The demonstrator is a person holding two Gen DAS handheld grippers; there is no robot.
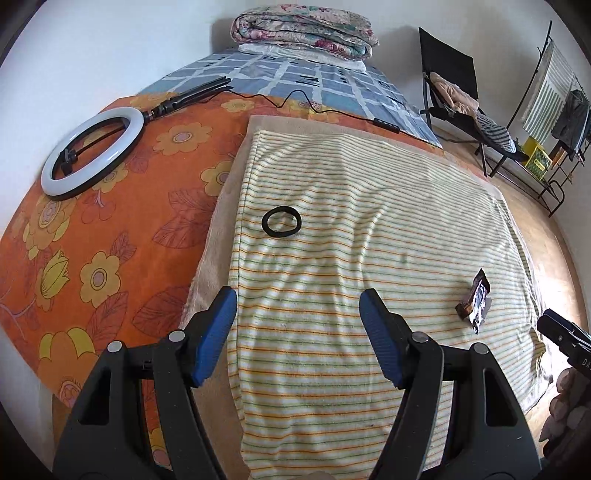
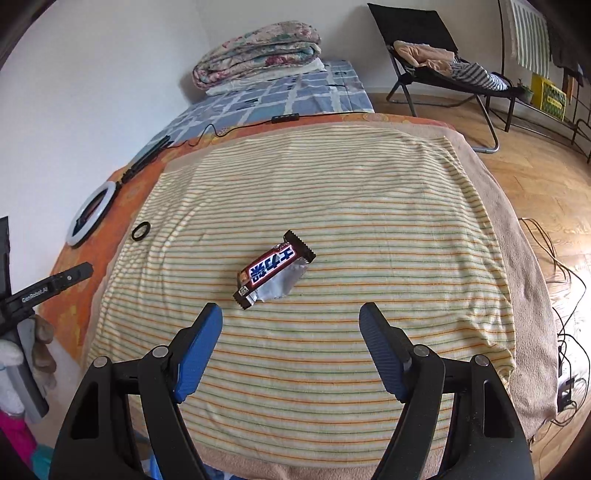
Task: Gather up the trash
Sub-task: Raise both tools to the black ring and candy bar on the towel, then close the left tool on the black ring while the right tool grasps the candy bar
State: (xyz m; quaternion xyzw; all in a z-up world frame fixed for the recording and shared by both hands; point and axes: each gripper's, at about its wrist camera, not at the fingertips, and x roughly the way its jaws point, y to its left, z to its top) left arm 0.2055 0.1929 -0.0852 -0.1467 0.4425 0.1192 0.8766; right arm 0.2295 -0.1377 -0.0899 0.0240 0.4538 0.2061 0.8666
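A torn brown candy bar wrapper with silver foil showing lies on the striped towel, just beyond my right gripper, which stands open with nothing between its blue pads. In the left wrist view the same wrapper lies far to the right. My left gripper hangs open over the towel, empty, with a black hair tie ahead of it. The hair tie sits near the towel's left edge in the right wrist view. The tip of the right gripper shows at the left view's right edge.
An orange flowered sheet carries a white ring light with its black cable. A folded quilt lies at the bed's far end. A black folding chair with clothes stands on the wood floor. Cables trail at the right.
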